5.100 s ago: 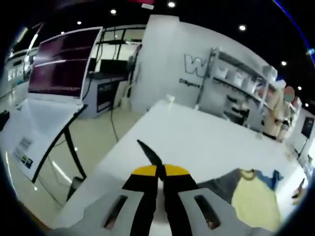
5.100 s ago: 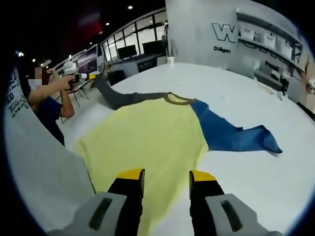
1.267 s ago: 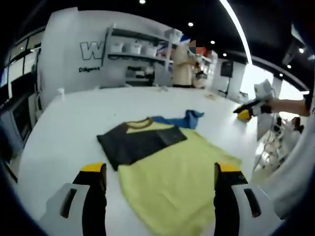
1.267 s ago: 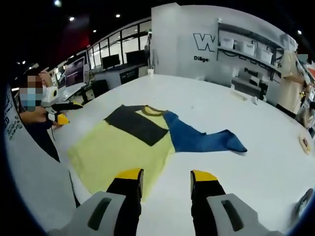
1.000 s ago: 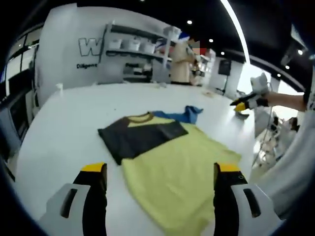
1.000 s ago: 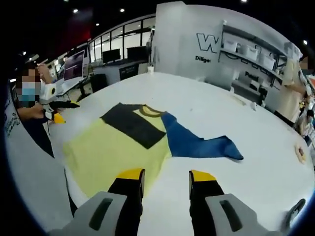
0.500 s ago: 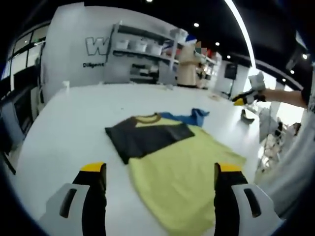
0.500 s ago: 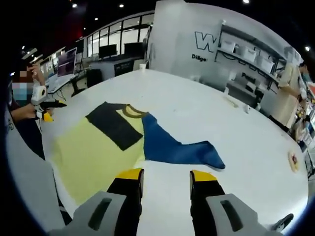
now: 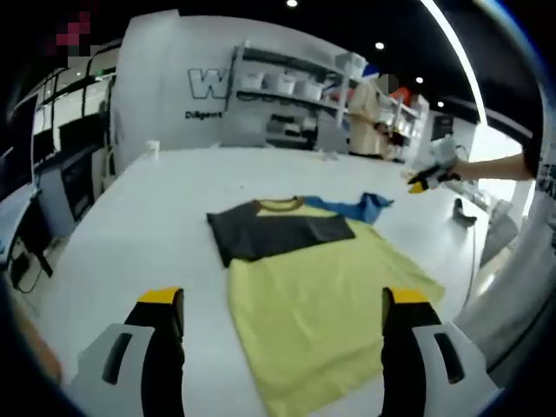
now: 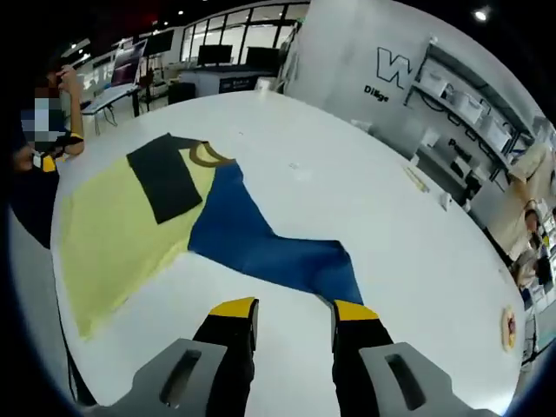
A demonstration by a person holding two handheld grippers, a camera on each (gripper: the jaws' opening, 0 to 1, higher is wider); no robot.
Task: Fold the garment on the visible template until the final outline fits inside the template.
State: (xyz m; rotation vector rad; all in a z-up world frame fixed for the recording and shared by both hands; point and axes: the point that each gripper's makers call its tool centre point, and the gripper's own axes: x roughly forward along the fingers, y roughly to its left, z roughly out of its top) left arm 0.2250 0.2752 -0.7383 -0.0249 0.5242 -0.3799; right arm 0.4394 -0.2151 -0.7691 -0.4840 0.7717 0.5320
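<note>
A yellow T-shirt (image 9: 321, 300) lies flat on the white table (image 9: 148, 226). Its dark grey sleeve (image 9: 278, 234) is folded over the chest below the olive collar (image 9: 280, 205). The blue sleeve (image 9: 356, 207) stretches away at the far side. My left gripper (image 9: 278, 326) hangs open above the near hem, holding nothing. In the right gripper view the shirt body (image 10: 113, 234) lies left, with the grey sleeve (image 10: 165, 178) on it and the blue sleeve (image 10: 261, 243) spread out toward my open right gripper (image 10: 291, 314), whose tips hover just short of the sleeve's end. My right gripper (image 9: 426, 178) also appears far right in the left gripper view.
Shelving with white bins (image 9: 287, 87) lines the back wall. A person (image 9: 369, 117) stands at the far end of the table. A small round object (image 10: 507, 330) and a few small items (image 10: 419, 178) lie on the table's far side. Bare tabletop (image 10: 417, 261) spreads beyond the blue sleeve.
The grey sleeve, held up earlier, now lies folded over the chest. My left gripper has opened and drawn back. My right gripper has travelled round toward the blue sleeve's end.
</note>
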